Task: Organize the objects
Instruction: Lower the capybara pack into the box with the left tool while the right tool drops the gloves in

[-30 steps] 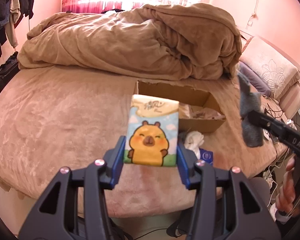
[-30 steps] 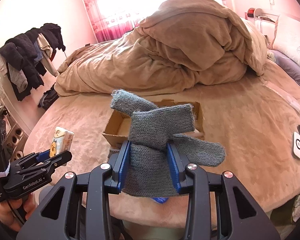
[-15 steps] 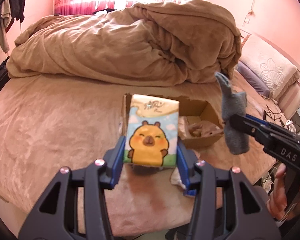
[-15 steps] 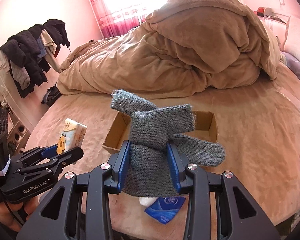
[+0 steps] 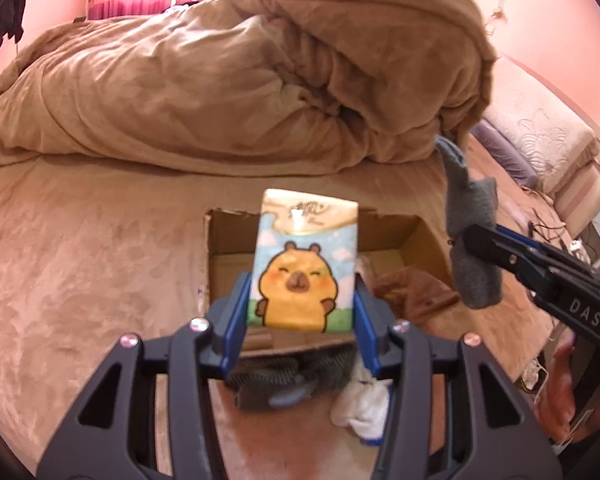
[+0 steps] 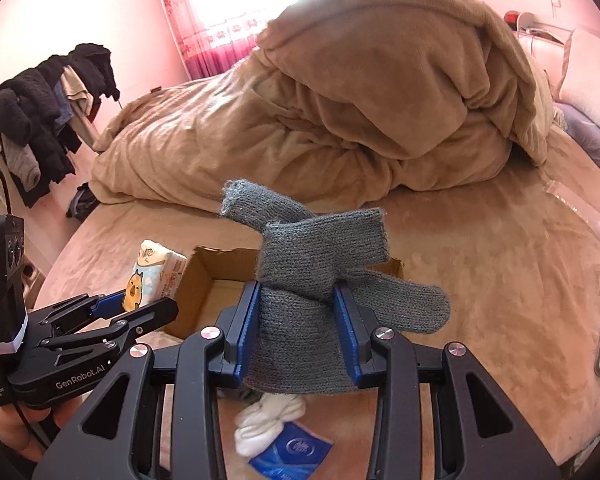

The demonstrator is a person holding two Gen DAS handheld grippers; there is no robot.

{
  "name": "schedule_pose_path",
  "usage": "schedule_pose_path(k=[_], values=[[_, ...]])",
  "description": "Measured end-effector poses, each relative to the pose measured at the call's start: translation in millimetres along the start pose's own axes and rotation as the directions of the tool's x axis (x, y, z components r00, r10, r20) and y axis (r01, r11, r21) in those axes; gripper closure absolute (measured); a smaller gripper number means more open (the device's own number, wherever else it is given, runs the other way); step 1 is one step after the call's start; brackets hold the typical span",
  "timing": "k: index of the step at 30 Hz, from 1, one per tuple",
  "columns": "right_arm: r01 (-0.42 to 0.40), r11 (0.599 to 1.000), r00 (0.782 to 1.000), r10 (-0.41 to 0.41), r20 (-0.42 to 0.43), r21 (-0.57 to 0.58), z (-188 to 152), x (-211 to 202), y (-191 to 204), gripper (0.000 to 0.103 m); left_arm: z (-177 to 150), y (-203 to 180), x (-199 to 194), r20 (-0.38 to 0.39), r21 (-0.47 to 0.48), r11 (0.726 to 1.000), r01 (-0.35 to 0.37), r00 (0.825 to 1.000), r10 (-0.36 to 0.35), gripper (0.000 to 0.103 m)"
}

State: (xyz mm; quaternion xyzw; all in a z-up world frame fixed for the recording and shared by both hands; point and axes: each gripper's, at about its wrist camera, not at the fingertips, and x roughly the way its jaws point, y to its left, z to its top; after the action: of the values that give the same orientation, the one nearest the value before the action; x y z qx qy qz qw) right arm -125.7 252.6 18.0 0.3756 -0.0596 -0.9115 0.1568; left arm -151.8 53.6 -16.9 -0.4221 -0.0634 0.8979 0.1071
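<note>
The tissue pack (image 5: 305, 264), printed with a cartoon capybara, stands upright between the blue pads of the left gripper (image 5: 302, 312), which pinch its lower sides; it is held above the open cardboard box (image 5: 414, 236). The right gripper (image 6: 296, 320) is pressed onto a bundle of grey knitted gloves (image 6: 312, 280), with 1 thumb sticking out to the right, also held over the box's near edge. Inside the box lies some crumpled brown paper (image 5: 412, 292). In front of the box, below the grippers, lie a white sock (image 6: 268, 420) and a blue packet (image 6: 292, 452), touching each other. All of this rests on a tan bedspread (image 5: 80, 260), with a heaped brown duvet (image 6: 360, 112) behind. Dark clothes (image 6: 40, 120) hang by the pink wall.
</note>
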Motion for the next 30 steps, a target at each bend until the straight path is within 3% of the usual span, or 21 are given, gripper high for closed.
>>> schedule_pose_path(k=[9,16,24,27,30], values=[[-0.008,1.000,0.998,0.009,-0.057,0.014,-3,55,-11,0.065,-3,14,61,-0.097,-0.035,0.999,-0.014,0.995,0.010,0.055],[-0.018,1.000,0.992,0.020,-0.121,0.017,-15,96,-17,0.064,-6,13,80,-0.117,-0.020,0.998,-0.053,0.992,0.050,0.054],[-0.013,1.000,0.992,0.014,-0.127,0.009,-24,99,-17,0.060,-5,8,58,-0.082,-0.025,0.999,-0.034,0.996,0.032,0.042],[-0.014,1.000,0.994,0.016,-0.106,0.016,-22,89,-16,0.048,-7,7,39,-0.058,-0.024,0.999,-0.028,0.998,0.027,0.034],[-0.011,1.000,0.997,0.013,-0.074,0.024,-19,72,-13,0.046,-10,7,18,-0.033,-0.033,0.999,-0.025,0.999,0.024,0.032]])
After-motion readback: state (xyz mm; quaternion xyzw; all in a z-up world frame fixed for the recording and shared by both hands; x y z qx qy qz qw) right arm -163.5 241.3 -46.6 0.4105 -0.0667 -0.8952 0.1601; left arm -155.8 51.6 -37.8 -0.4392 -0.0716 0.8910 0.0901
